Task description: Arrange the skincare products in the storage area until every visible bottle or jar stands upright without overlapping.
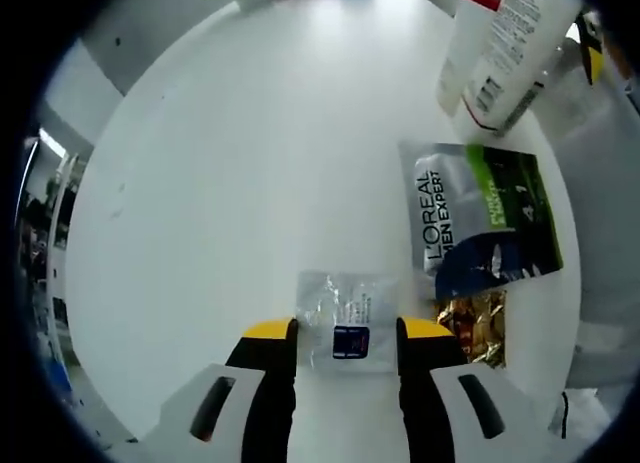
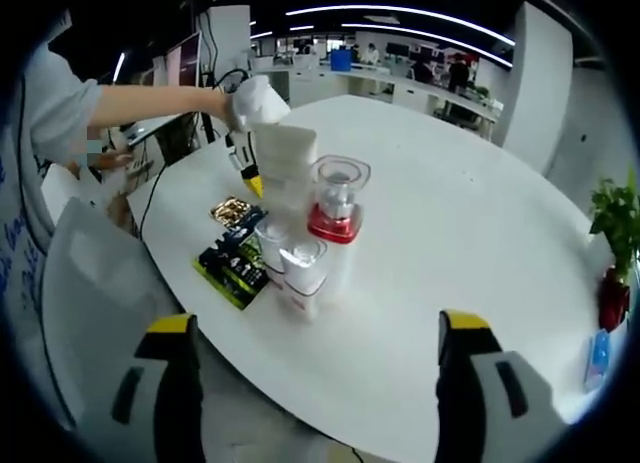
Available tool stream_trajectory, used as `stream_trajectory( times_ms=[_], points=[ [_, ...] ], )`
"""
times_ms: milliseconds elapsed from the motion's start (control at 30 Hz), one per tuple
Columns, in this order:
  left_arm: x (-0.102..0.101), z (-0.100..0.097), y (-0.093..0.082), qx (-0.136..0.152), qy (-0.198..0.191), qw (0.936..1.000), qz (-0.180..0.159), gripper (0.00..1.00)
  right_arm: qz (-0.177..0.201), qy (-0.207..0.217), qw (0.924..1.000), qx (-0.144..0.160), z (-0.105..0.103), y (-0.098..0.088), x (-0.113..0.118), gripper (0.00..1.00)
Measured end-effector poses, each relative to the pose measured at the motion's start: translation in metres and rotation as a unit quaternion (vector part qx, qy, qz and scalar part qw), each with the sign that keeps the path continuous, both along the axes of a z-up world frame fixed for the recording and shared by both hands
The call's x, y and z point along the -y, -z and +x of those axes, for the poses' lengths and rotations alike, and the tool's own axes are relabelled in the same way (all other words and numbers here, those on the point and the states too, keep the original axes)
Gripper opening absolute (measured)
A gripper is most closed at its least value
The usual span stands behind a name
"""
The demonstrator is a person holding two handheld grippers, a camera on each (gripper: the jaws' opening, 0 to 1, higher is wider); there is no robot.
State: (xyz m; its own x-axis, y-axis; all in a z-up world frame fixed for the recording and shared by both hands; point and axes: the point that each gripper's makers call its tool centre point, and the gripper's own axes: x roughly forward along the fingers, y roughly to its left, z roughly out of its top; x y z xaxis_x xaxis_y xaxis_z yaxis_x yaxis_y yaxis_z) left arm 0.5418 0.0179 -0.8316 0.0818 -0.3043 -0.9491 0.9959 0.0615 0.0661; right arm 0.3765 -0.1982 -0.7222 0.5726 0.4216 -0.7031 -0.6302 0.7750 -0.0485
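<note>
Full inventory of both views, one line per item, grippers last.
Table: 1, white, round, holds everything below.
Clear sachet: 1, transparent with a dark blue label, flat between the left gripper's jaws.
L'Oreal Men Expert sachet: 1, grey, green and dark blue, flat, right of the clear sachet.
Gold sachet: 1, gold foil, flat, below the L'Oreal sachet.
Bottles: a tight upright cluster, white and clear, exact count unclear; one has a red collar.
Potted plant: 1, green with red pot, far table edge.
Person's sleeve: grey, arm reaching over the table.
Left gripper: black jaws, yellow tips, open.
Right gripper: same colours, open, holding nothing.
</note>
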Motion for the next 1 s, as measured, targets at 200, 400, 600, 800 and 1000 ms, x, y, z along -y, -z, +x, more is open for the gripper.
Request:
stream_trajectory(
  times_ms=[200, 400, 600, 800, 1000],
  points=[
    [-0.005, -0.002, -0.005, 0.005, -0.01, 0.9999, -0.002, 0.36, 0.0, -0.005, 1.0, 0.004, 0.0, -0.002, -0.002, 1.0],
    [-0.009, -0.007, -0.012, 0.01, -0.015, 0.9998, -0.002, 0.36, -0.001, -0.009, 0.9999, 0.009, 0.0, -0.004, -0.004, 1.0],
    [-0.013, -0.013, -0.016, 0.014, -0.023, 0.9996, -0.001, 0.36, 0.001, -0.016, 0.9998, 0.013, 0.0, -0.007, -0.006, 1.0],
    [-0.016, -0.023, -0.02, 0.016, -0.027, 0.9995, -0.003, 0.36, 0.008, -0.014, 0.9997, 0.016, 0.0, -0.011, -0.007, 1.0],
    [-0.019, -0.036, -0.024, 0.018, -0.033, 0.9993, -0.004, 0.36, 0.009, -0.018, 0.9994, 0.026, 0.002, -0.015, -0.007, 1.0]
  ],
)
